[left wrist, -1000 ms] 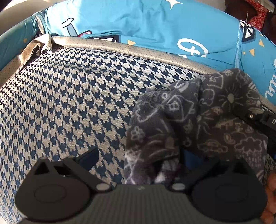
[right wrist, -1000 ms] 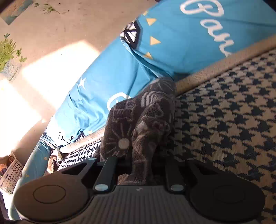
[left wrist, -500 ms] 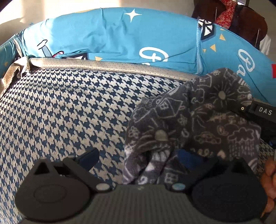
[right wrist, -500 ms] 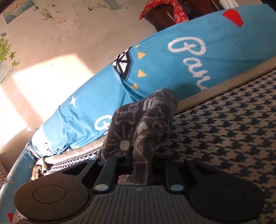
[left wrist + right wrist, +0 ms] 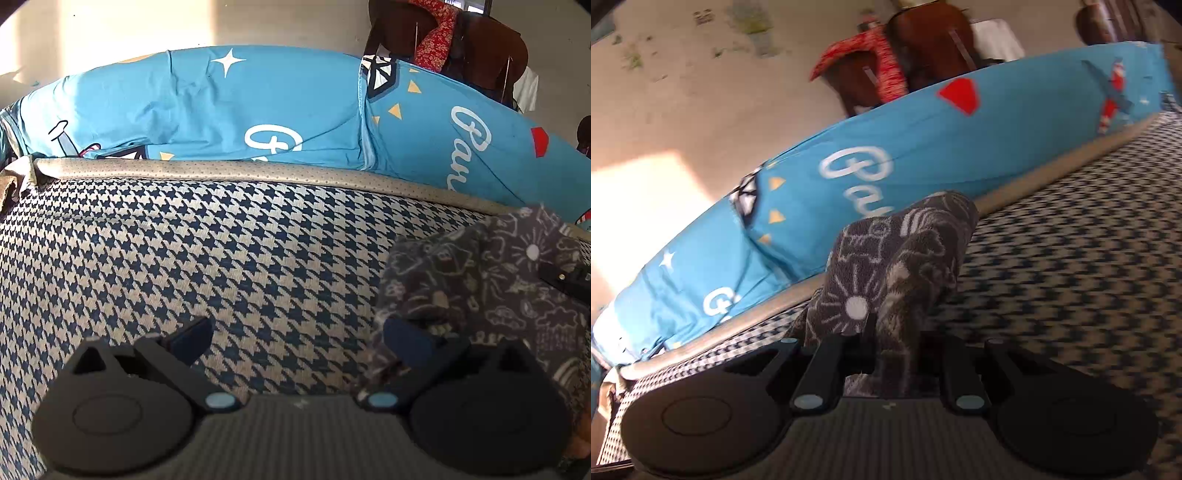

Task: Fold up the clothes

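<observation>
Above a houndstooth mattress (image 5: 221, 258), the right gripper (image 5: 890, 354) clamps a bunched grey patterned garment (image 5: 897, 266), lifted near the blue printed pillows (image 5: 258, 110). The left gripper (image 5: 295, 339) stands wide open, its 2 fingers holding nothing, with the garment beside its right finger.

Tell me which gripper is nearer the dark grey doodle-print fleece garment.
Right. The right gripper is clamped on the dark grey doodle-print fleece garment; the left gripper stands open beside it.
</observation>
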### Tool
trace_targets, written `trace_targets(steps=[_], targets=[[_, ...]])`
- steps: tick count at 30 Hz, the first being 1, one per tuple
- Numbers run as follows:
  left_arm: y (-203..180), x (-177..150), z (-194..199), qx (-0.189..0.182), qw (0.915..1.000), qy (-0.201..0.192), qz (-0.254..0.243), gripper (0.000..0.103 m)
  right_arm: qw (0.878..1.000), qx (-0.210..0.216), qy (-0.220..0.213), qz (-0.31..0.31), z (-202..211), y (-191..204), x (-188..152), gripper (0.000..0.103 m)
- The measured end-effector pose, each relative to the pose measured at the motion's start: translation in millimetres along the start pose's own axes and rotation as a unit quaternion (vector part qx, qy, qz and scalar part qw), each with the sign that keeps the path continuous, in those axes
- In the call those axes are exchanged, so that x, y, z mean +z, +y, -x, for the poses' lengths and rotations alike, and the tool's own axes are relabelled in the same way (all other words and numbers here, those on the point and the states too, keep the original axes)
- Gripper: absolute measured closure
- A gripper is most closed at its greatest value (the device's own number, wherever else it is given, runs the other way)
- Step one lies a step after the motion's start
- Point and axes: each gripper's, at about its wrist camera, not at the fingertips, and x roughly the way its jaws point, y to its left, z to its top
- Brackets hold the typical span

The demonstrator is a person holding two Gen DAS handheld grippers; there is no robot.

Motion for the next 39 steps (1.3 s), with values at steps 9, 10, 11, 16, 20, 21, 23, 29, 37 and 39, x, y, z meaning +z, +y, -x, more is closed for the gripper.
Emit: trace_targets(steps=[9,10,11,16,20,21,23,29,37,39], targets=[[-8,-15,7,-0.005,0.9997,0.004,-0.025,0.000,0.995,-0.094,-0.035,-0.024,55,-65,6,0.088],[-8,-19,9,-0.008,0.9996,0.006,-0.027,0.000,0.994,-0.103,-0.038,-0.029,62,-72,5,0.088],[-9,-23,10,-0.012,0.9995,0.009,-0.028,0.000,0.993,-0.110,-0.039,-0.032,67,-78,4,0.088],[-15,-46,19,-0.027,0.9984,0.020,-0.045,0.000,0.987,-0.144,-0.046,-0.045,93,-106,-5,0.088],[-19,-64,28,-0.032,0.9978,0.021,-0.054,0.000,0.984,-0.161,-0.042,-0.056,104,-125,-14,0.088],[-19,-69,30,-0.033,0.9977,0.022,-0.054,0.000,0.984,-0.163,-0.039,-0.057,104,-130,-17,0.088],[-18,-77,32,-0.037,0.9976,0.025,-0.053,0.000,0.985,-0.162,-0.026,-0.056,103,-138,-21,0.088],[-10,-97,38,-0.042,0.9976,0.035,-0.044,0.000,0.986,-0.158,-0.012,-0.057,111,-152,-26,0.073],[5,-109,47,-0.036,0.9985,0.034,-0.021,0.000,0.983,-0.170,-0.040,-0.051,147,-141,-40,0.064],[10,-111,49,-0.037,0.9987,0.033,-0.011,0.000,0.985,-0.161,-0.046,-0.038,156,-134,-45,0.064]])
